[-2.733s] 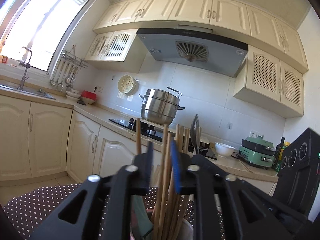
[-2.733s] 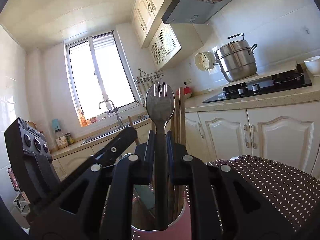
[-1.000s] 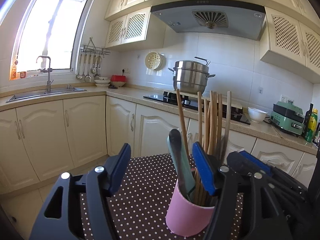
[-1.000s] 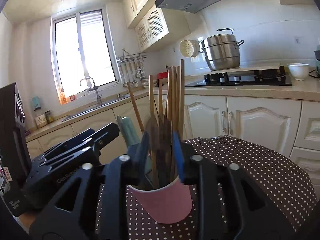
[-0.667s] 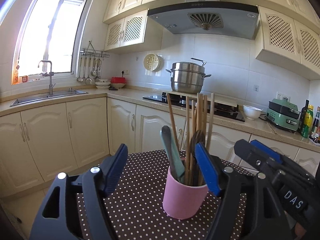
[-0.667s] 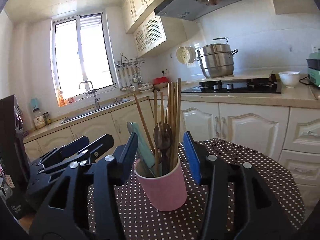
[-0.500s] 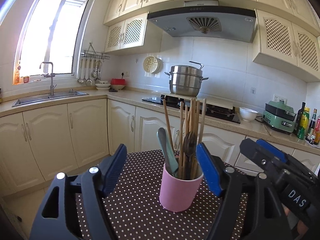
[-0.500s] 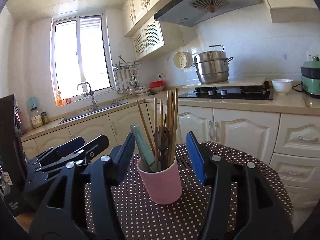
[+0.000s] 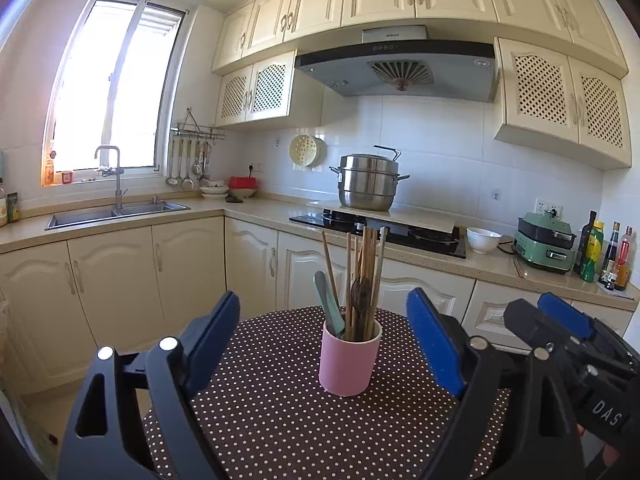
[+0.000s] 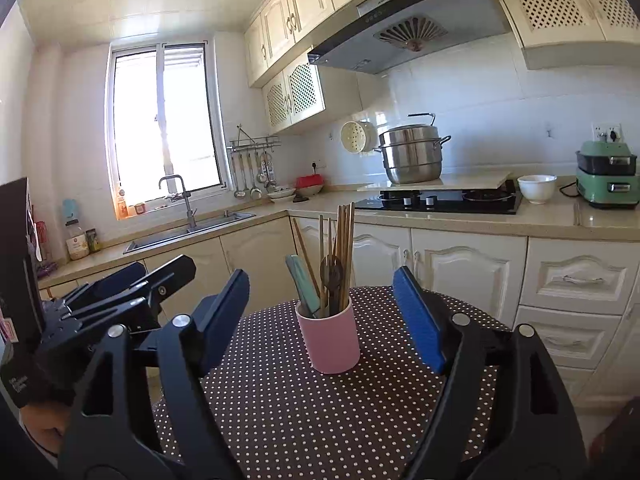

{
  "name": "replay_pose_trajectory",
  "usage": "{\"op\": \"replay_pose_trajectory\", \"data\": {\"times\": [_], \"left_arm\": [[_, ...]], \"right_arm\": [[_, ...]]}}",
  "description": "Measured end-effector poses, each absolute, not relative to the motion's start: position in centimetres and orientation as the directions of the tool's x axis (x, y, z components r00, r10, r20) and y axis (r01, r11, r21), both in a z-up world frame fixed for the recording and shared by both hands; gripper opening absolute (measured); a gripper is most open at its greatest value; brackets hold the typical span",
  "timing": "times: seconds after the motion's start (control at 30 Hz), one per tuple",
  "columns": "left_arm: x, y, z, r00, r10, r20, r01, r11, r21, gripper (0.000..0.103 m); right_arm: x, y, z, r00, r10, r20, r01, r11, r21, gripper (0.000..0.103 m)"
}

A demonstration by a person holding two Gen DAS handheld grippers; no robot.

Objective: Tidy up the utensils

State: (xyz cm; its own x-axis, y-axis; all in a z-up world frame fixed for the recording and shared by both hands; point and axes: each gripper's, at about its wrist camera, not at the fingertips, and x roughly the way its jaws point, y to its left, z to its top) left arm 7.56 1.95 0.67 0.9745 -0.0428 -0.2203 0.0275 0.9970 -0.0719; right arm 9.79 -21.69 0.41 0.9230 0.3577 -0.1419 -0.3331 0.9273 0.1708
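Nearest, the left gripper (image 9: 324, 340), a black two-finger clamp with blue pads, stands with its jaws spread wide; they have just been opening, and nothing is gripped between them. The right gripper (image 10: 322, 318), of the same build, also stands well open with its jaws just opened further and nothing pressed by its pads. In the left wrist view the right gripper shows at the right edge; in the right wrist view the left gripper shows at the left edge, so the two sit side by side.

Both point at the round table with a brown, white-dotted cloth (image 9: 280, 420). On it, clear of all four fingers, stands the pink cylindrical utensil cup (image 9: 349, 362), upright. Inside the cup stand a bundle of wooden chopsticks (image 9: 366, 268), most upright and one leaning left, a pale teal flat-handled utensil (image 9: 329, 300) leaning left, and a dark spoon-shaped utensil (image 9: 361, 292) among the chopsticks.

Beyond the table run cream base cabinets (image 9: 180, 264) under a beige countertop (image 9: 272, 210). On the counter: a steel sink with a tap (image 9: 116, 208) below the window, a black hob (image 9: 384, 232), a steel stacked pot (image 9: 368, 186) on a pale board, a white bowl (image 9: 483, 239) and a green appliance (image 9: 546, 248). A grey extractor hood (image 9: 396, 68) hangs above.
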Motion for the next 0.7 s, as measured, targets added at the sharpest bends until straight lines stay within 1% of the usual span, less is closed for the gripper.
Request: {"op": "replay_pose_trajectory", "data": {"times": [0.1,0.2,0.33,0.5,0.57,0.7], "left_arm": [[6.5,1.8,1.2,0.974,-0.03,-0.225,0.016,0.998,-0.065,0.085],[5.3,1.5,1.7,0.977,-0.028,-0.21,0.019,0.999,-0.048,0.085],[3.8,1.1,2.3,0.986,0.0,-0.169,-0.004,1.0,-0.02,0.085],[2.8,0.8,2.8,0.99,-0.008,-0.139,0.007,1.0,-0.006,0.085],[2.5,0.6,2.8,0.993,0.013,-0.12,-0.012,1.0,0.015,0.085],[2.7,0.1,2.8,0.991,0.022,-0.132,-0.015,0.998,0.053,0.085]], "right_arm": [[8.5,-21.7,0.9,0.935,0.33,-0.127,-0.313,0.94,0.138,0.078],[7.5,-21.6,1.2,0.941,0.319,-0.114,-0.306,0.945,0.117,0.081],[6.6,-21.5,1.6,0.949,0.3,-0.099,-0.292,0.952,0.093,0.083],[5.7,-21.2,1.9,0.955,0.286,-0.077,-0.282,0.957,0.064,0.085],[5.5,-21.1,2.0,0.957,0.282,-0.071,-0.278,0.959,0.057,0.086],[5.4,-21.1,1.9,0.962,0.266,-0.059,-0.264,0.963,0.047,0.086]]}}
